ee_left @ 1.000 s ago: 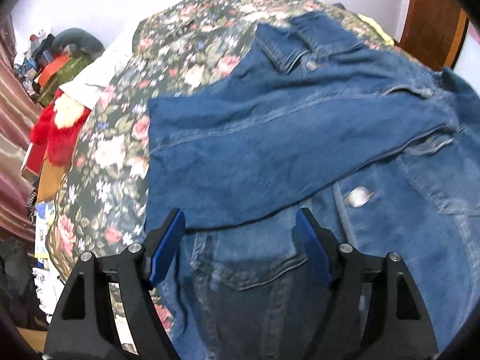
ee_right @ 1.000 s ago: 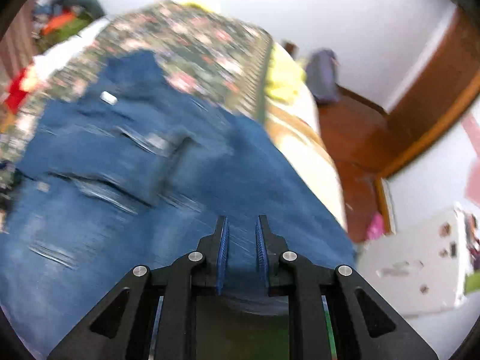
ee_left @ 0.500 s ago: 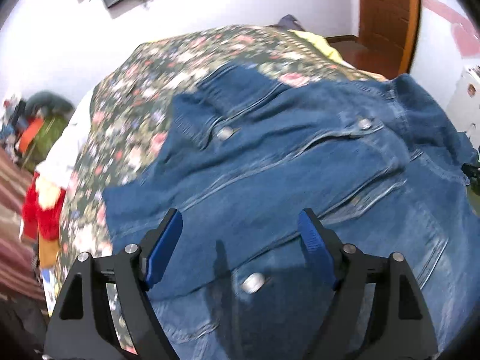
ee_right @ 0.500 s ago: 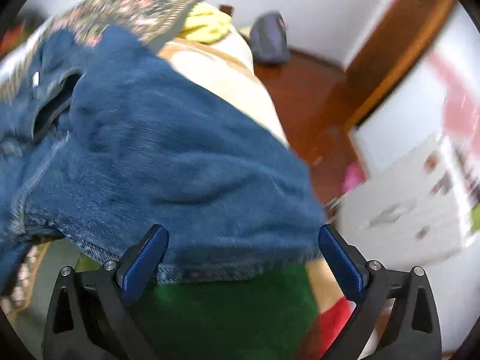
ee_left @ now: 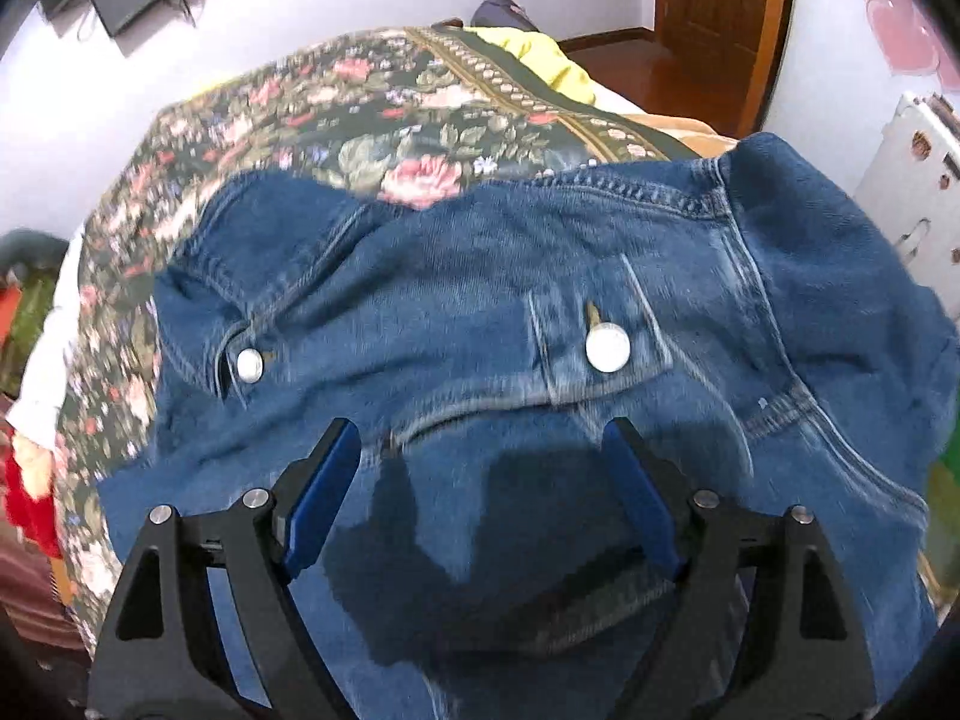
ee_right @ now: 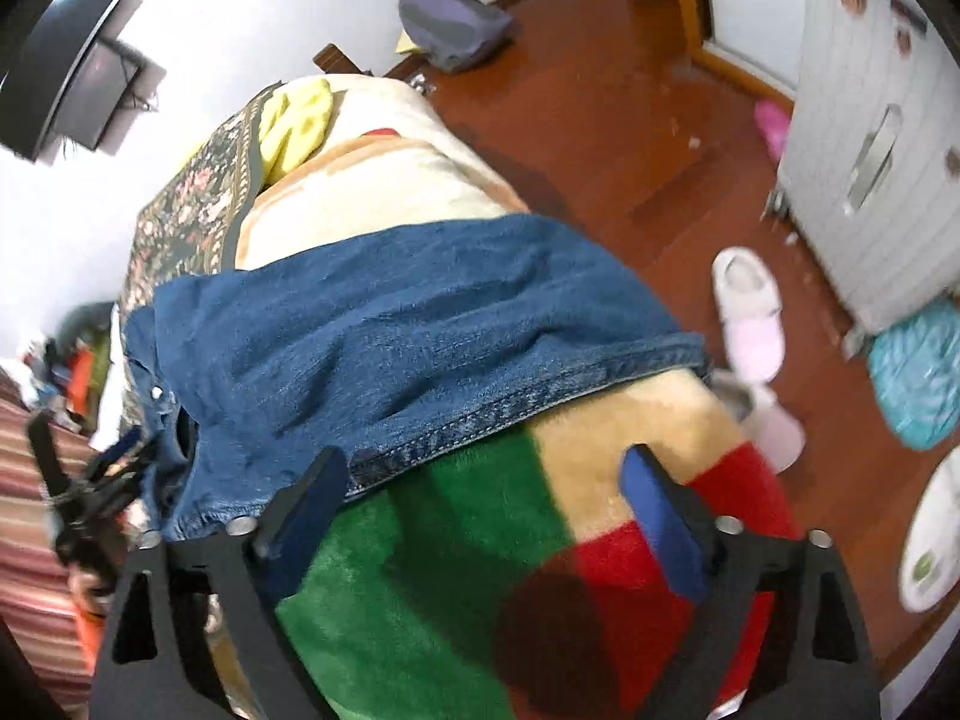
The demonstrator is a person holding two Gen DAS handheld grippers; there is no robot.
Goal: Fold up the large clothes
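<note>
A blue denim jacket lies spread on the bed with a sleeve folded across its front; two metal buttons show. My left gripper is open and empty, hovering just above the jacket's middle. In the right wrist view the jacket's right edge drapes over a green, cream and red blanket. My right gripper is open and empty above the blanket, just below the jacket's hem. The left gripper also shows at the far left of the right wrist view.
A floral bedspread covers the bed beyond the jacket. A yellow cloth lies near the far end. Slippers, a teal bag and a white cabinet stand on the wooden floor to the right. Clutter lies left of the bed.
My right gripper opened, let go of the jacket and drew back to the right over the blanket. My left gripper stayed open and moved forward and right over the jacket.
</note>
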